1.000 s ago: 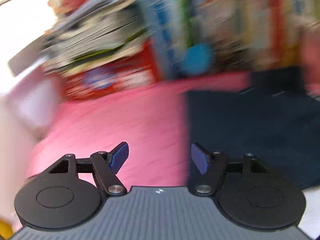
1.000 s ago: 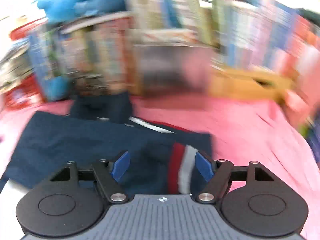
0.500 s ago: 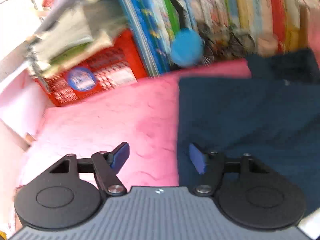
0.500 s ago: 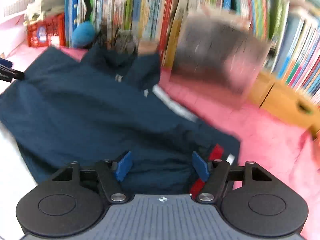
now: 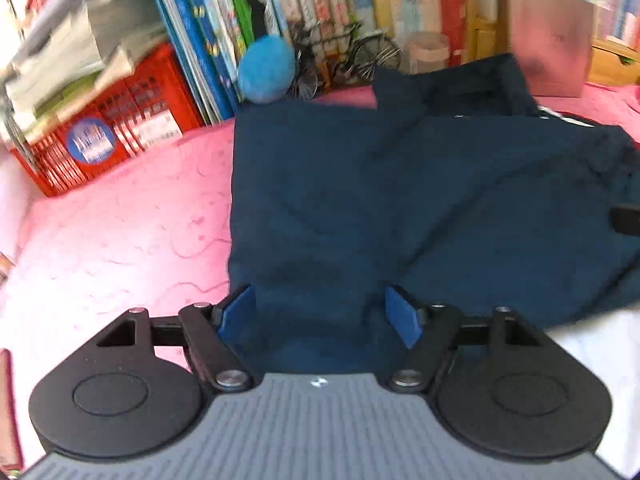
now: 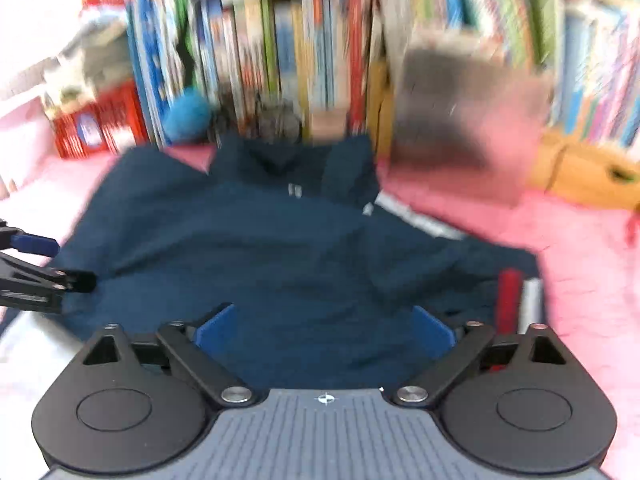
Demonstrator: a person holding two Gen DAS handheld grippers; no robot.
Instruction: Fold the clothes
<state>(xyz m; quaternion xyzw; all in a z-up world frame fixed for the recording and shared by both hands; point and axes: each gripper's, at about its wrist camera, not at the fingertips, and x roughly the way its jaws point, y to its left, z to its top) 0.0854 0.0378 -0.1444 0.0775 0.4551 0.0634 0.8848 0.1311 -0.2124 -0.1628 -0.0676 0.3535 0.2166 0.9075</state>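
A navy blue garment (image 5: pixel 400 200) lies spread on the pink cloth (image 5: pixel 112 232), its collar toward the bookshelf; it also shows in the right wrist view (image 6: pixel 280 248), with a red and white striped cuff (image 6: pixel 516 296) at its right edge. My left gripper (image 5: pixel 320 314) is open, its fingers straddling the garment's near left corner. My right gripper (image 6: pixel 324 330) is open over the garment's near edge, holding nothing. The left gripper also shows in the right wrist view (image 6: pixel 40 264) at the garment's left side.
A row of upright books (image 5: pixel 360 8) lines the back. A red crate (image 5: pixel 100 132) with papers stands at the back left, a blue ball (image 5: pixel 266 70) beside it. A brown box (image 5: pixel 552 40) and a wooden box (image 6: pixel 588 168) stand at the back right.
Both grippers have moved toward the garment's near edge. The left one has shifted right from over the pink cloth to straddle the garment's corner. Both stay open.
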